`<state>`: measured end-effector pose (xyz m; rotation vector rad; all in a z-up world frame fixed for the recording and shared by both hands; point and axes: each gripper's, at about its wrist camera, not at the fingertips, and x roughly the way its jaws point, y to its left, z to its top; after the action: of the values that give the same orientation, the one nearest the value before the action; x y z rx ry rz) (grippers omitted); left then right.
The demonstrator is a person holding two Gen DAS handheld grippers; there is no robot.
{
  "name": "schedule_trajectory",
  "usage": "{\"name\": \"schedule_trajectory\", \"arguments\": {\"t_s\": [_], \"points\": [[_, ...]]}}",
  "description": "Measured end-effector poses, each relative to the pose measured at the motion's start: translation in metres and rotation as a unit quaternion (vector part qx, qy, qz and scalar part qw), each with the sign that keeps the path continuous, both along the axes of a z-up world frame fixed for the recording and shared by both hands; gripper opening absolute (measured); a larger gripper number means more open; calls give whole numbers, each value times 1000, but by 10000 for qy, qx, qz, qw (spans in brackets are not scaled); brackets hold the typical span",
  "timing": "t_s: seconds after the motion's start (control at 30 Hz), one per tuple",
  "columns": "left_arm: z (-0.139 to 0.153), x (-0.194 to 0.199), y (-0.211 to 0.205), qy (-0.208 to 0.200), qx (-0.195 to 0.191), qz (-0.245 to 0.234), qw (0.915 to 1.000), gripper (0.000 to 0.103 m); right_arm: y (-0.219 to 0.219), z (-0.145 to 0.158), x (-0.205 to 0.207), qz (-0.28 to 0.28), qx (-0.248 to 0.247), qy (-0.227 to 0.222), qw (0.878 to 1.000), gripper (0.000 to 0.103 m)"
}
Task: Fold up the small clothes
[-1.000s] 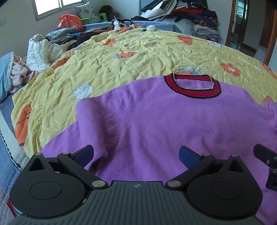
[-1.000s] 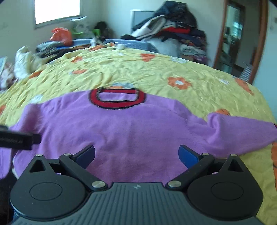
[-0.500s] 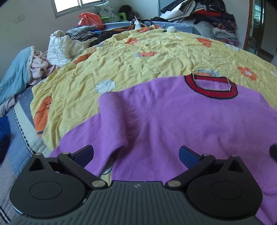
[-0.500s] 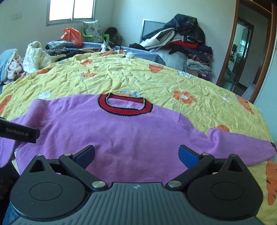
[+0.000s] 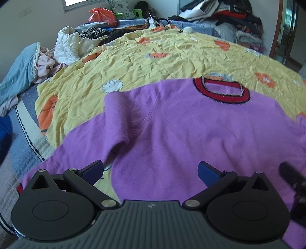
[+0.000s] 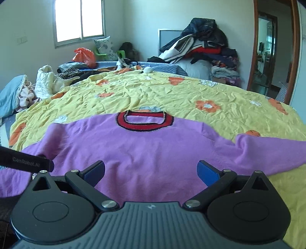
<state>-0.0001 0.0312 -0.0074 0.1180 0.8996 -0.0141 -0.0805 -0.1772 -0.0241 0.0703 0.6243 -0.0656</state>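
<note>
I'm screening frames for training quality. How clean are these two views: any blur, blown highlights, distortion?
Left wrist view: clothes pile at the far edge smeared, purple sweater fairly sharp. Right wrist view: crisp, window blown white. Both: fisheye bends the yellow bedspread.

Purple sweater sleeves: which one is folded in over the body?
Neither fully. The sleeve on the left gripper's side bunches against the purple sweater with a raised crease. The other sleeve stretches out flat across the yellow bedspread.
</note>
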Motion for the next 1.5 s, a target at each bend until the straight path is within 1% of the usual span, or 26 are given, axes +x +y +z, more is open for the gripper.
{"name": "schedule_trajectory", "arguments": {"t_s": [0.17,0.23,0.3,0.5,0.6,0.63,0.67,0.7,0.77,0.83,0.9,0.93,1.0,1.07,1.1,1.17,1.2,1.27,1.33,1.4,1.43,1.47,1.5], "points": [[-1,1,-11,-111,199,83,9997,103,-8,-7,-2,2,27,-40,10000,103],[-3,5,-14,-67,203,6,9998,103,-13,-11,2,-6,-33,25,10000,103],[-6,9,-17,-1,253,49,9997,103,-18,-15,4,-68,-88,35,9999,103],[-16,23,-22,99,182,102,9997,103,-35,-27,15,68,42,133,9999,103],[-17,27,-24,-131,121,131,9998,103,-42,-30,18,-3,-127,140,9998,103],[-17,29,-25,-236,125,192,9995,103,-47,-30,18,-19,-174,66,9998,103],[-16,29,-26,-397,100,224,9989,103,-54,-29,17,-48,-111,-70,9999,103],[-15,31,-28,-475,94,126,9987,103,-64,-27,16,-90,-32,-186,9998,103],[-15,37,-34,-438,26,-285,9986,103,-88,-25,17,-331,74,-263,9991,103],[-18,41,-37,-392,-151,-543,9976,103,-116,-27,18,-454,108,-169,9988,103],[-21,43,-39,-364,-544,-827,9944,103,-149,-29,17,-723,153,-20,9973,103],[-22,44,-40,-300,-768,-891,9926,103,-168,-31,15,-940,141,24,9955,103],[-26,48,-46,-127,-1074,-987,9892,103,-203,-37,9,-1377,-27,156,9903,103],[-30,51,-57,-42,-1126,-1131,9872,103,-239,-46,4,-1849,-272,363,9817,103],[-31,50,-62,-51,-1053,-1183,9874,103,-256,-50,1,-2035,-346,412,9776,103],[-34,48,-75,-44,-712,-1274,9893,103,-291,-57,-7,-2414,-376,420,9688,103],[-36,47,-82,-4,-507,-1346,9896,103,-307,-60,-8,-2553,-319,451,9653,103],[-40,44,-91,15,-295,-1592,9868,103,-342,-66,-11,-2763,-94,495,9598,103],[-42,39,-95,-72,-84,-1604,9870,103,-369,-68,-13,-3028,-29,414,9521,103],[-43,35,-96,-132,-7,-1664,9860,103,-400,-73,-10,-3143,193,465,9480,103],[-44,35,-97,-132,29,-1693,9855,103,-413,-75,-10,-3181,344,387,9467,103],[-44,35,-98,-149,92,-1713,9851,103,-428,-77,-11,-3260,538,290,9434,103],[-44,34,-98,-193,158,-1723,9847,103,-441,-79,-10,-3338,770,311,9390,103]]}}
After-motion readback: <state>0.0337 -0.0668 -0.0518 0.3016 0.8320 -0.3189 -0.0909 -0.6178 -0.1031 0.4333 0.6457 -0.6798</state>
